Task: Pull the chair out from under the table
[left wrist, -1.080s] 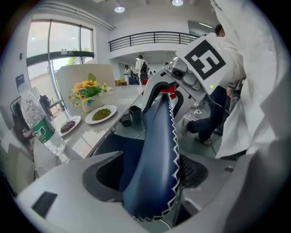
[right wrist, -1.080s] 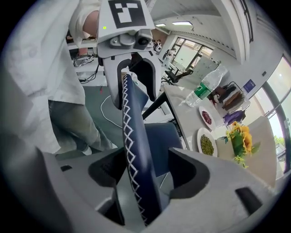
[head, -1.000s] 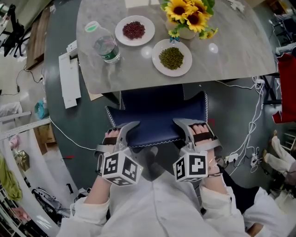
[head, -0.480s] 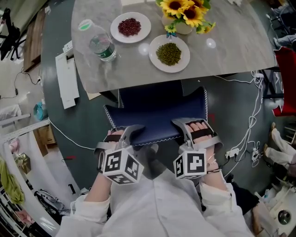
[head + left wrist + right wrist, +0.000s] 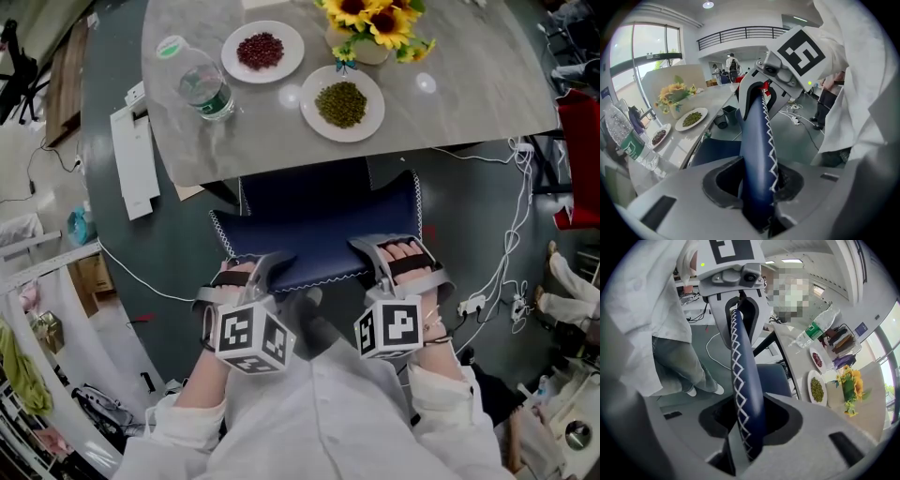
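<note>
Left gripper [image 5: 261,269]: I see my left tongs' jaws have just been closing; they are now partly narrowed and clamp the chair [image 5: 323,225] by the left end of its back, the pads pressing both faces of the padding.
Chair: blue, with white zigzag stitching along the back's edge. Its seat is tucked under the table's [image 5: 469,103] near edge, and its back stands on my side, clear of the top.
Right gripper [image 5: 386,255]: these jaws have also just been closing. They are partly narrowed and pinch the right end of the same back.
Table, left edge: a clear bottle [image 5: 202,84] with a green cap.
Table, middle: a plate of red beans [image 5: 262,52], then a plate of green beans [image 5: 342,103] closer to the near edge.
Table, far edge: sunflowers [image 5: 375,23], just behind the green plate.
</note>
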Tool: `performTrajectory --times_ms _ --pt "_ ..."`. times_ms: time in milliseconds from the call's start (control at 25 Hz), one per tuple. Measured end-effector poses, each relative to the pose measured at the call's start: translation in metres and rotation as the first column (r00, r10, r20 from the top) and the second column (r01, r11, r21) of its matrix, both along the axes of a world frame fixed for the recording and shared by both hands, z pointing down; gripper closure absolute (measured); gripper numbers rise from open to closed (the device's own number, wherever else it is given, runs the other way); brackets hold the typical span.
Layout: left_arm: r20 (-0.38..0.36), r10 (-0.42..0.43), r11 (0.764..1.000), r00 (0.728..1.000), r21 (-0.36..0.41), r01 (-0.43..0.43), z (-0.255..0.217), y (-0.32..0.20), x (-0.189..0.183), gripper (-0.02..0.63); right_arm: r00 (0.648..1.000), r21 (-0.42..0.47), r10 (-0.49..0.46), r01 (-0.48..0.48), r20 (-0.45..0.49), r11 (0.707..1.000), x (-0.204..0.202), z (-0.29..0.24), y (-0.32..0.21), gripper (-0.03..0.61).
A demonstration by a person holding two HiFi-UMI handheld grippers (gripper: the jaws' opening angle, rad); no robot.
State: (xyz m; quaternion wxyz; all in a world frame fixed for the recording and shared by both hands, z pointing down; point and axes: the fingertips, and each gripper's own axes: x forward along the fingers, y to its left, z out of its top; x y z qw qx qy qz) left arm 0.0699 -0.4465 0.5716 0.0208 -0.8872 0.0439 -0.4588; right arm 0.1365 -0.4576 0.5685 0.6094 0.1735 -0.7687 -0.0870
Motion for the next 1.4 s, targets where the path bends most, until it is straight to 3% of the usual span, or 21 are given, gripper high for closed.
performTrajectory --times_ms 720,1400 --pt "0.03 0.005 1.0 1.0 -0.015 -0.005 0.001 0.005 -0.003 0.495 1.0 -0.01 -0.013 0.013 -0.001 1.0 -0.002 0.0 0.006 0.462" --pt "0.041 0.012 0.999 0.999 -0.032 -0.011 0.001 0.098 -0.019 0.495 1.0 -0.031 0.003 -0.003 0.007 1.0 -0.018 0.001 0.104 0.462"
